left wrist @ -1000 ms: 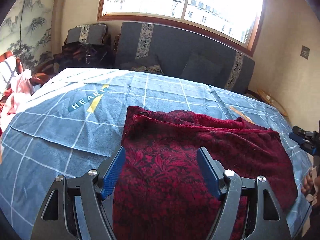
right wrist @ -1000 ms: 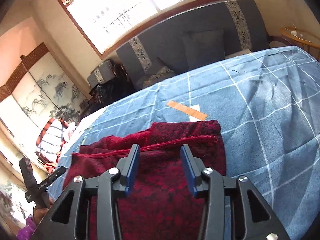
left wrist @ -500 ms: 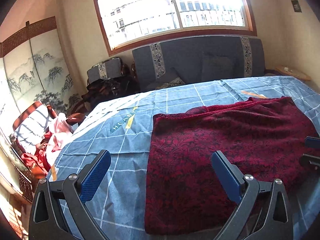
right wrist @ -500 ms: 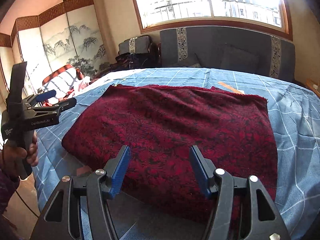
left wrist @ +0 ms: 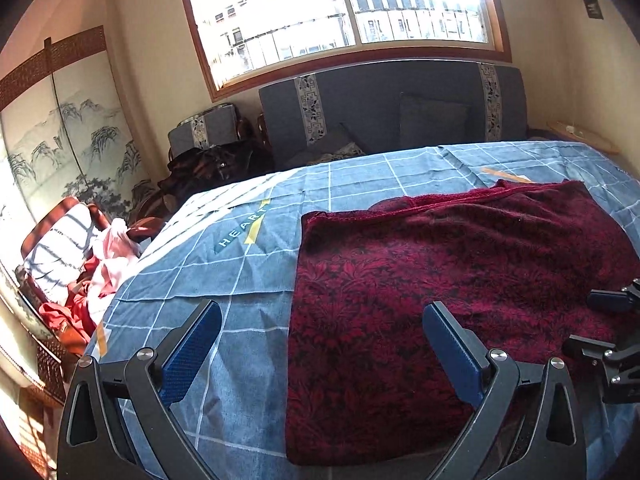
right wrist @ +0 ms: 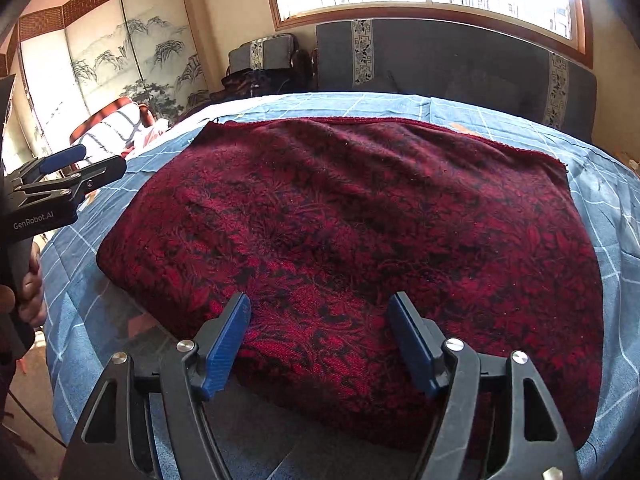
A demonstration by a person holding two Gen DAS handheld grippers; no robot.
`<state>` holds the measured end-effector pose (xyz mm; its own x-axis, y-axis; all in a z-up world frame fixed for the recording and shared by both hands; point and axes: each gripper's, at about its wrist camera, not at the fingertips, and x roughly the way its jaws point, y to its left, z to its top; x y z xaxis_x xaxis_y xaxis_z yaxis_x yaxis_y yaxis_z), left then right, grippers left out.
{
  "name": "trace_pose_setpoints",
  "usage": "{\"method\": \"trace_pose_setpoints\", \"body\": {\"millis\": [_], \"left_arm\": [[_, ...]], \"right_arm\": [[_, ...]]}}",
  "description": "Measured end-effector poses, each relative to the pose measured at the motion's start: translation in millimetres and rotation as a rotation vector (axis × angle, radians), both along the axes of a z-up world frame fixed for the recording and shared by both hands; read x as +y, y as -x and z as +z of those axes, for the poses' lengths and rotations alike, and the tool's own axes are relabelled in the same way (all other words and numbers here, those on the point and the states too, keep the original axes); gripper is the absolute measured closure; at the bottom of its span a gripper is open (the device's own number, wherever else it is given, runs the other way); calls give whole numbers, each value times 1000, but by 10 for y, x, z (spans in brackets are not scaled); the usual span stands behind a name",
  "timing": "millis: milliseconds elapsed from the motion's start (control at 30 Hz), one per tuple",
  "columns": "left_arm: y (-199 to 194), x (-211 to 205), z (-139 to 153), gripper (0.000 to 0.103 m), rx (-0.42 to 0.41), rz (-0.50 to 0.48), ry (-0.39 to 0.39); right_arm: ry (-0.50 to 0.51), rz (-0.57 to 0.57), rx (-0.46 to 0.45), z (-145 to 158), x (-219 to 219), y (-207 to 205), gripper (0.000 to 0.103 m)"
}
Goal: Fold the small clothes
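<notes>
Both tongs have backed off the cloth since a second ago, when each hovered low over the dark red fabric with its blue pads close together; the left tongs have spread much wider, the right tongs a little wider.

Now the left tongs stand wide apart and hold nothing. One pad sits over the bare blue checked cover, the other over the cloth's left part. The right tongs are also apart and empty, both pads over the cloth's near edge.

Folded into a rough rectangle, the cloth lies flat on the cover, at the near edge of the bed and toward its right side in the left view. Its far edge shows a raised hem, and a second layer peeks out there. A strip of orange tape lies on the cover just beyond the cloth's far edge. The word HEART is printed on the cover, left of the cloth.

Each camera catches the other tool: the right tongs enter at the right edge of the left view, the left tongs at the left of the right view, gripped by a hand.

Past the bed stand a grey sofa under a window, a painted screen, and a chair piled with clothes.
</notes>
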<state>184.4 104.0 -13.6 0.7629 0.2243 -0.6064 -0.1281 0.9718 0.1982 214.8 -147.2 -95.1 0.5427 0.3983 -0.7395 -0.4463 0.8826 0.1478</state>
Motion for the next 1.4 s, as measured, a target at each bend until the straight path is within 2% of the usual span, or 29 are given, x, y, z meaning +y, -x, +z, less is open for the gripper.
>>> {"method": "trace_pose_setpoints", "body": {"millis": [233, 400, 533, 667, 767, 900, 967, 1067, 1100, 1200, 1300, 1333, 1367, 1400], "left_arm": [[-244, 370, -206, 3, 133, -167, 257], [-411, 703, -364, 3, 195, -228, 402], [-529, 985, -489, 3, 209, -284, 619], [-676, 1147, -616, 3, 236, -333, 766], [-802, 1214, -739, 3, 296, -395, 891], [-952, 1293, -796, 3, 327, -448, 945], [-1021, 1290, -794, 3, 364, -517, 974], [-1126, 1197, -774, 3, 441, -629, 956], [-1158, 1187, -767, 3, 451, -659, 978], [-1228, 1288, -776, 3, 440, -705, 1127], [-1314, 1409, -775, 3, 388, -703, 1365], [-1313, 1418, -730, 3, 354, -728, 1396], [-1307, 1409, -675, 3, 326, -752, 1387], [-1301, 1377, -635, 3, 314, -759, 1342]], "right_arm": [[42, 34, 14, -39, 103, -8, 20], [1, 44, 33, -40, 56, -30, 17], [-30, 44, 40, -38, 7, -45, 15], [-27, 39, 37, -30, -7, -43, 14], [-19, 39, 33, -26, 9, -37, 13], [-28, 42, 38, -23, 13, -47, 11], [-37, 40, 41, -23, 1, -52, 11], [-44, 35, 44, -28, -3, -60, 11], [-41, 34, 46, -31, -1, -62, 11], [-27, 32, 47, -40, 15, -59, 9], [-13, 29, 44, -45, 45, -62, 8], [-12, 29, 45, -43, 52, -69, 8], [-14, 28, 47, -43, 52, -72, 8], [-16, 27, 48, -43, 51, -76, 8]]}}
